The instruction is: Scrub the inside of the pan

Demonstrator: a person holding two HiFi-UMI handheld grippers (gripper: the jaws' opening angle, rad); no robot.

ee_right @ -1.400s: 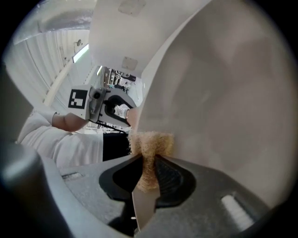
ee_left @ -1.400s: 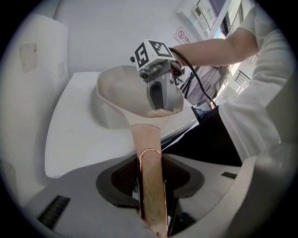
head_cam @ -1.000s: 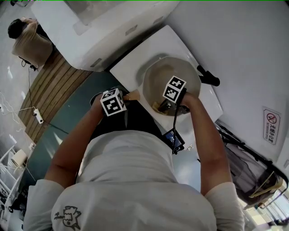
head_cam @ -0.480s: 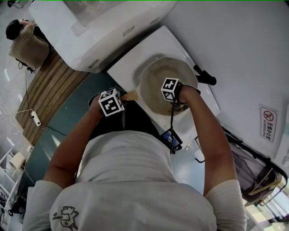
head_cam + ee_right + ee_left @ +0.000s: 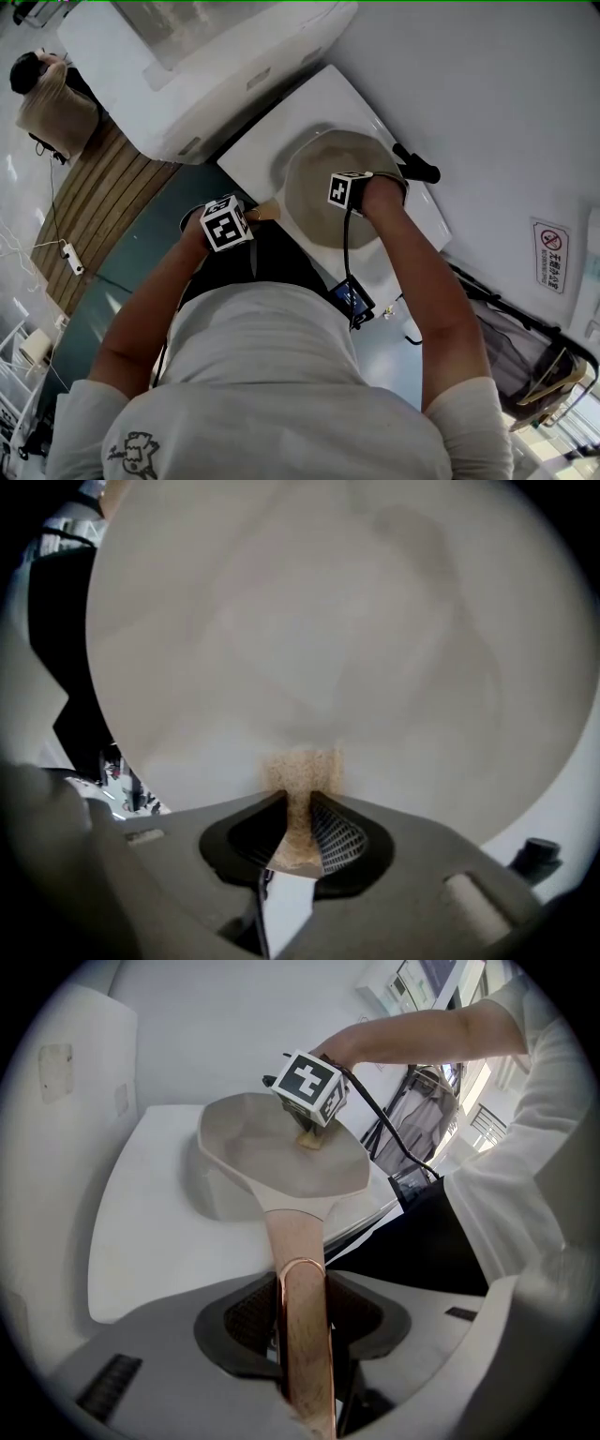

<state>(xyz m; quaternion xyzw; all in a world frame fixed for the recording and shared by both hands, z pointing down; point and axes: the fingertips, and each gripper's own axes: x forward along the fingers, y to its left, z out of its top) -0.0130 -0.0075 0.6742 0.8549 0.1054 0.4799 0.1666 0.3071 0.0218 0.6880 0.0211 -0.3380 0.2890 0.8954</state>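
Holding the pan: the left gripper (image 5: 302,1299) is clamping its two fingers on the pale wooden handle (image 5: 298,1241); the handle is running straight between the fingers and both pads are pressing on its sides.
Pan: the round, shallow, beige-grey pan (image 5: 314,183) is sitting on the white tabletop (image 5: 286,122) with its open side up, and its handle is pointing toward the person, over the near edge of the tabletop.
Right gripper: the right gripper (image 5: 298,808) is reaching down into the pan from above, and its fingers are gripping tightly a small tan-brown scrubbing pad (image 5: 300,772).
Scrubbing pad: its free end is sticking out past the fingers and is touching the pale inner surface of the pan.
Marker cubes: each gripper is carrying a white cube with black square markers; the left cube (image 5: 228,223) is standing just beside the handle, and the right cube (image 5: 345,190) is standing over the inside of the pan.
Person: bare forearms are stretching to both grippers, and the person is wearing a white short-sleeved shirt (image 5: 272,375).
Black object: a small black object (image 5: 419,167) is lying at the far side of the tabletop, near the rim of the pan.
Behind the tabletop: a large white box-like unit (image 5: 206,75) is standing there.
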